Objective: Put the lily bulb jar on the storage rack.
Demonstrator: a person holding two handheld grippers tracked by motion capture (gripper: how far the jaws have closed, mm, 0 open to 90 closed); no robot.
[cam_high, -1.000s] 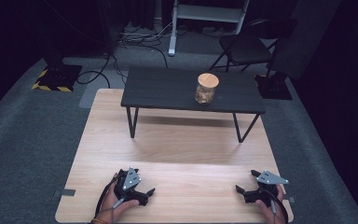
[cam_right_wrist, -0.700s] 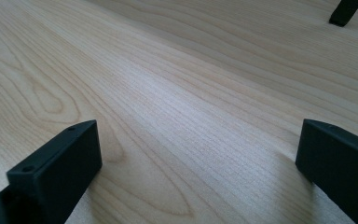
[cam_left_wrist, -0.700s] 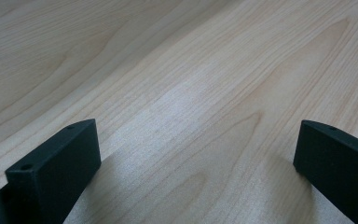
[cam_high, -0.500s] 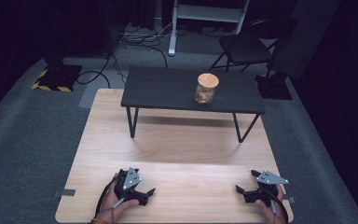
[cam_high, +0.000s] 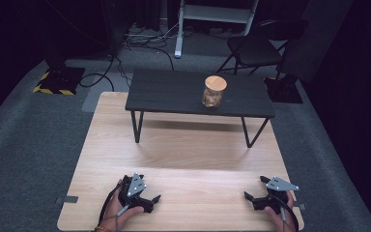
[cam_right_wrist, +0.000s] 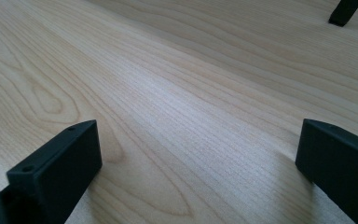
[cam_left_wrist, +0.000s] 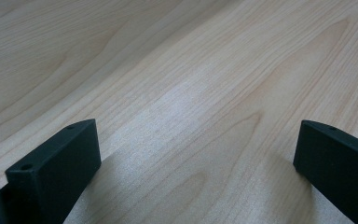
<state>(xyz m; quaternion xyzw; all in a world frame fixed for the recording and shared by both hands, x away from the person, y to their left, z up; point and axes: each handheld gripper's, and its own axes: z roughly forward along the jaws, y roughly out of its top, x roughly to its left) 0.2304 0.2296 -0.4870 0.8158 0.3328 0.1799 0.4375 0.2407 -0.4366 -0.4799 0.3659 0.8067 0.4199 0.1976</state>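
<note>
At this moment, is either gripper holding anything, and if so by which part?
Nothing is held. The left gripper and right gripper rest open on the wooden board, jaws wide apart and empty. The jar stands untouched on the black table.

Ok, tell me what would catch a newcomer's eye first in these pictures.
First, the glass jar with a wooden lid, standing alone right of centre on the small black table, which itself stands at the far end of the pale wooden board. Next, the left gripper and right gripper, held low at the board's near edge, fingers spread wide over bare wood.
</note>
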